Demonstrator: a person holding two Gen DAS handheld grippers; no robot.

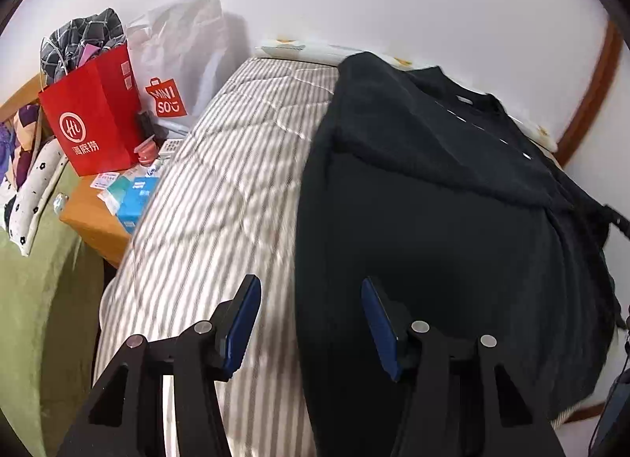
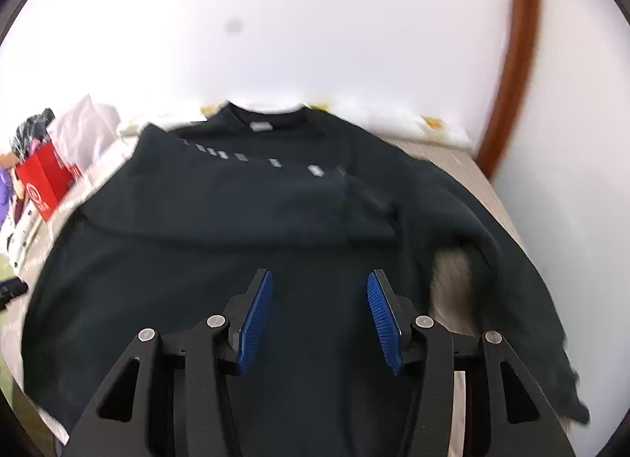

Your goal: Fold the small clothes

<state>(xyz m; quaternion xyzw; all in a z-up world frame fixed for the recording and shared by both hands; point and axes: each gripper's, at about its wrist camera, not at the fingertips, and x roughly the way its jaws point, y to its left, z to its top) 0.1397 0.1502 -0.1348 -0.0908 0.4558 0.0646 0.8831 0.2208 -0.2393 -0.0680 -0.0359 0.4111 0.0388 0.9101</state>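
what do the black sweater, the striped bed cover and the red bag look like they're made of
Black sweater: soft matte knit, likely cotton fleece; it drapes in thick, dull folds.
Striped bed cover: quilted woven cloth, probably cotton; stitched lines pucker its surface.
Red bag: stiff coated paper, by its crisp creases and slight sheen.

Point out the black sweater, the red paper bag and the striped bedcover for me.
black sweater (image 2: 252,221): right wrist view, on its chest.
red paper bag (image 1: 94,118): left wrist view, on its front face.
striped bedcover (image 1: 220,197): left wrist view, on a bare stretch.
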